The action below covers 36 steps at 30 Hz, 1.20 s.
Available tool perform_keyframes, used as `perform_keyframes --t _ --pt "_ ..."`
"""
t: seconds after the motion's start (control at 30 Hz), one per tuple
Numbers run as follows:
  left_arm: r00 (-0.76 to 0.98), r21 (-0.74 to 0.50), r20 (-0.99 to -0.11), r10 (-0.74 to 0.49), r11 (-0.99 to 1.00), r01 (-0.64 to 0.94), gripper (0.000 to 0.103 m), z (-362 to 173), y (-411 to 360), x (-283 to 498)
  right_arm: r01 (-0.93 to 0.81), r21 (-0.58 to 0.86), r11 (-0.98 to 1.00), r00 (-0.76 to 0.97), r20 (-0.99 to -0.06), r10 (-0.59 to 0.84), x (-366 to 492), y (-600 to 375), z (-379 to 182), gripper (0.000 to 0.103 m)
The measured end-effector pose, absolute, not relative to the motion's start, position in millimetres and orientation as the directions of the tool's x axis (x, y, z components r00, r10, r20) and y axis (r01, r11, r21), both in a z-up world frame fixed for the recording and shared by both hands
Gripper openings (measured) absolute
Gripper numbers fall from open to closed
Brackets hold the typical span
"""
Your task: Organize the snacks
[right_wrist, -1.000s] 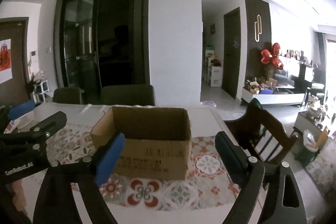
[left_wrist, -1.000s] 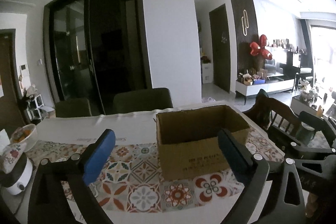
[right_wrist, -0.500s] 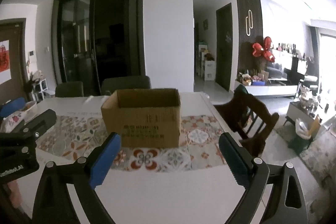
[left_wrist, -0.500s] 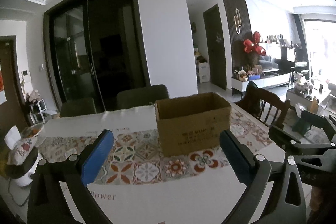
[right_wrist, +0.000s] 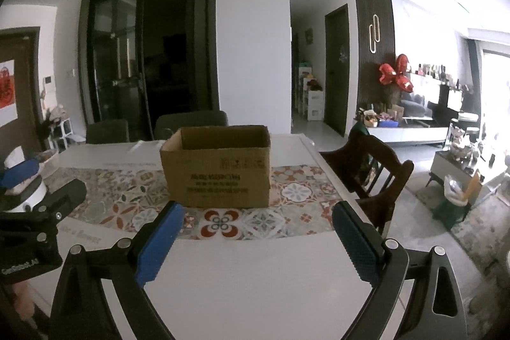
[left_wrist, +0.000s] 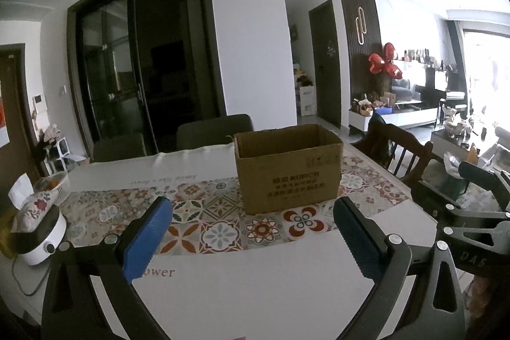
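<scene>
An open brown cardboard box stands on the patterned runner of a white table. Its inside is hidden from this low angle, and no snacks show. My left gripper hangs open above the near part of the table, well short of the box, nothing between its blue pads. My right gripper is open too, at about the same distance from the box. Each gripper's body shows at the edge of the other's view.
A white appliance with a floral cloth pouch on it and a small basket sit at the table's left end. Dark chairs stand behind the table, and a wooden chair at its right side.
Both grippers have drawn back from the box and risen a little; the box now looks smaller and more bare table shows in front. Both stayed open.
</scene>
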<state>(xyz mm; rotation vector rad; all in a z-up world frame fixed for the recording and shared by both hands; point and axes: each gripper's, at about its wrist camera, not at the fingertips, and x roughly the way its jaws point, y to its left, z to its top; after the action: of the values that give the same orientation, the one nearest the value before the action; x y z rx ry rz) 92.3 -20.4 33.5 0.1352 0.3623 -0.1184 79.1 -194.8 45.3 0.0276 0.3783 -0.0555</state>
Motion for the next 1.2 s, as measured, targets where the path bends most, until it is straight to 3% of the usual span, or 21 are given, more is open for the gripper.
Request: perform_keyframes --t 1.2 --pt "0.929 0.100 -0.353 -0.107 0.983 0.151 0.103 37.3 -19.8 91.4 0.055 0.008 0.998 0.931 -0.362 -0.048 70.2 -193.1 45.4 0.095"
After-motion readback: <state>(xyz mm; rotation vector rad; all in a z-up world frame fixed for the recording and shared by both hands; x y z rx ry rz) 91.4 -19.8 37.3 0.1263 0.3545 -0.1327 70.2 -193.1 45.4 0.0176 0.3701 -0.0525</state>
